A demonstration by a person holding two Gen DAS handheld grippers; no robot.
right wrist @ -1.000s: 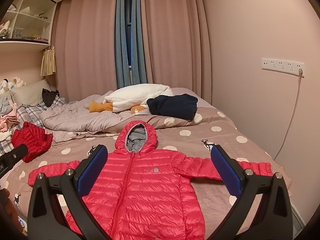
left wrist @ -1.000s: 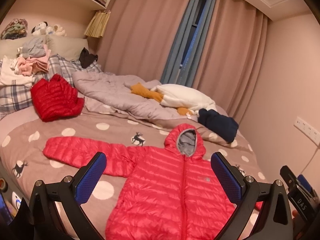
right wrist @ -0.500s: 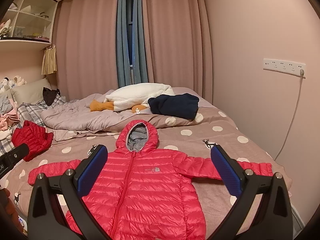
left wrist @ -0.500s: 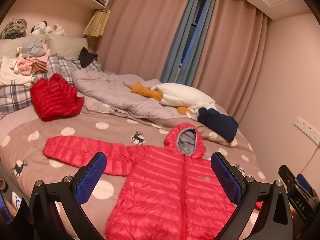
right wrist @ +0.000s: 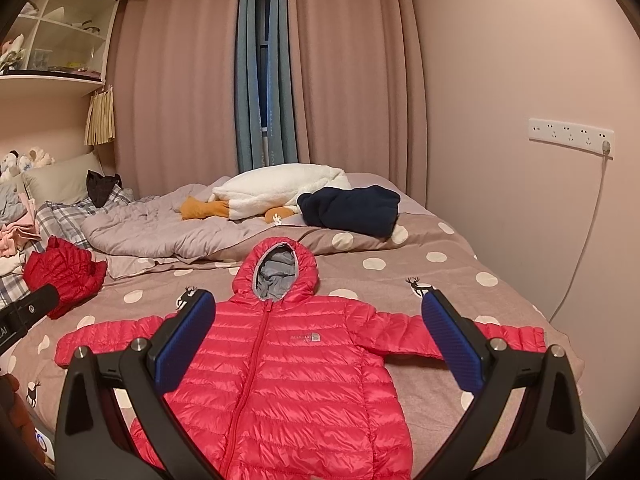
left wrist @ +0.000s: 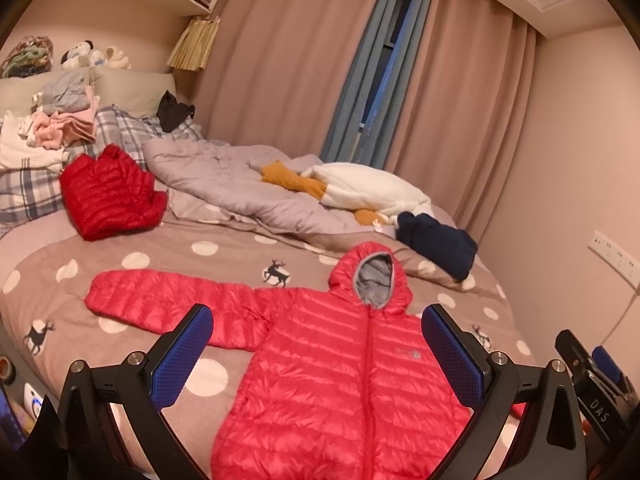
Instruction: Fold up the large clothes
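A red hooded puffer jacket (left wrist: pixel 340 380) (right wrist: pixel 288 368) lies flat and zipped on the polka-dot bedspread (left wrist: pixel 224 256), hood toward the far side, both sleeves stretched straight out. My left gripper (left wrist: pixel 316 356) hovers open above the jacket's left shoulder and chest, touching nothing. My right gripper (right wrist: pixel 316 340) also hangs open over the chest, its blue pads (right wrist: pixel 452 344) wide apart. The right sleeve cuff (right wrist: pixel 524 338) reaches near the bed's right edge. The left sleeve (left wrist: pixel 160 300) lies across the dots.
A second, crumpled red jacket (left wrist: pixel 108 196) sits at the left beside plaid pillows (left wrist: pixel 28 188) stacked with clothes. A grey quilt (left wrist: pixel 240 192), a white plush (right wrist: pixel 280 192) and a navy garment (right wrist: pixel 352 210) lie behind the hood. The wall (right wrist: pixel 520 200) runs close along the right.
Both views have drifted slightly, so the jacket sits a little lower in frame. Neither gripper has changed its opening and the jacket has not moved.
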